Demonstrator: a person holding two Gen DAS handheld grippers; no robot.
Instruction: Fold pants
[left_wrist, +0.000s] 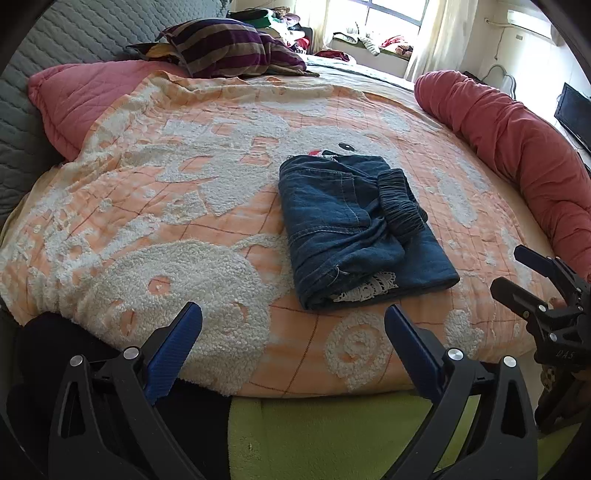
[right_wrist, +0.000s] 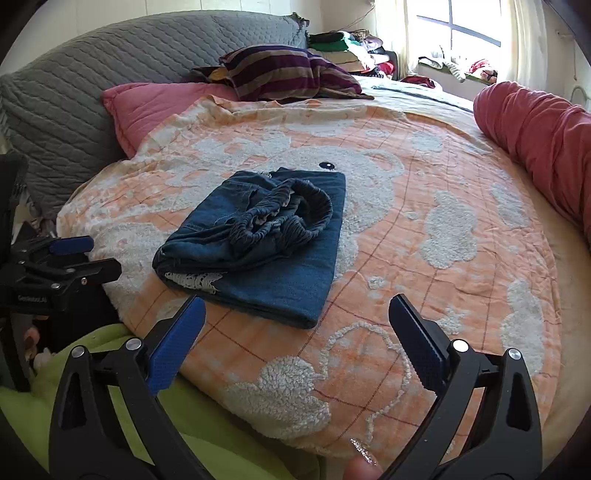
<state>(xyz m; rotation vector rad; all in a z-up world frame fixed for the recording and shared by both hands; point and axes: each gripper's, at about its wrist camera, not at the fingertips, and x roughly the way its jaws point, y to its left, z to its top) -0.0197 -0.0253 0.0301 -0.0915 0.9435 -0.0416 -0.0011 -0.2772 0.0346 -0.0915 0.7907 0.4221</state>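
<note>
My left gripper (left_wrist: 293, 319) spread wide, my right gripper (right_wrist: 297, 314) likewise, both empty, near the folded pants (left_wrist: 354, 229) on the orange blanket (left_wrist: 166, 206)

Orange-and-white blanket (left_wrist: 192, 206) spread over the bed. Pink pillow (left_wrist: 74, 99) against grey quilted headboard (left_wrist: 70, 33). Striped purple cushion (left_wrist: 229, 48) behind. Rolled red quilt (left_wrist: 517, 147) along the far edge. Green cloth (left_wrist: 332, 435) nearest. Bright window (right_wrist: 458, 26) beyond.
</note>
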